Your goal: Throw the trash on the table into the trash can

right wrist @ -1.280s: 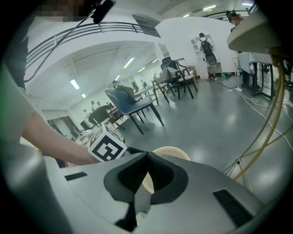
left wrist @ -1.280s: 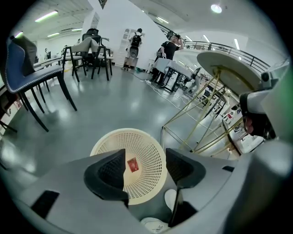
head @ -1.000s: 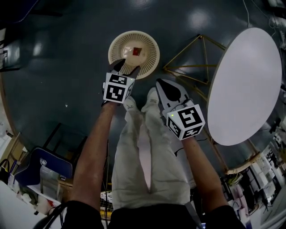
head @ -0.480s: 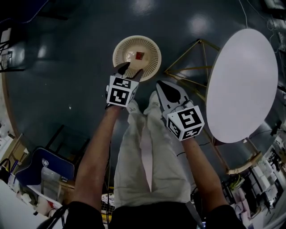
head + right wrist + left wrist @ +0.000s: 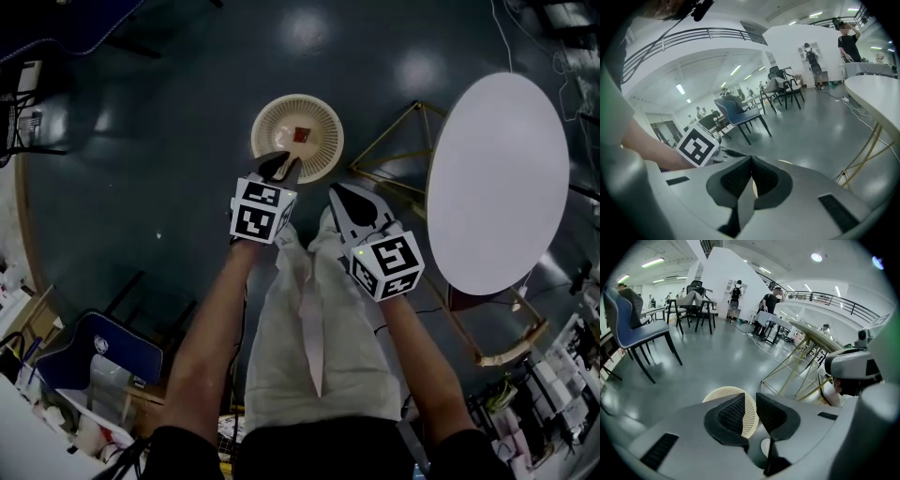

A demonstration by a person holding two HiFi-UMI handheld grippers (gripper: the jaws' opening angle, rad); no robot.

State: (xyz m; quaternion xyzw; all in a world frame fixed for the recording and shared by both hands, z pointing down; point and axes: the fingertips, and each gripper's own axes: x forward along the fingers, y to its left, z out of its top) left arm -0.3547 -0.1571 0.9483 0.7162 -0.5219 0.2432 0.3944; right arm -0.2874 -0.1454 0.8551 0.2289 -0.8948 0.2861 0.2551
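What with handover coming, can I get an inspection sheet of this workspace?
Surface: white round table, top bare.
Job's things: trash can on the floor, red scrap inside.
Clutter: nothing seen.
Tools: left tool above the can's near rim, jaws have just been closing, narrow gap, nothing between; right tool shut, empty.
Cables: thin cable on the floor beyond the table.
Surroundings: dark floor, blue chair, gold table frame.

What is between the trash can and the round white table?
In the head view, a gold metal frame stands on the dark floor between the trash can and the table.
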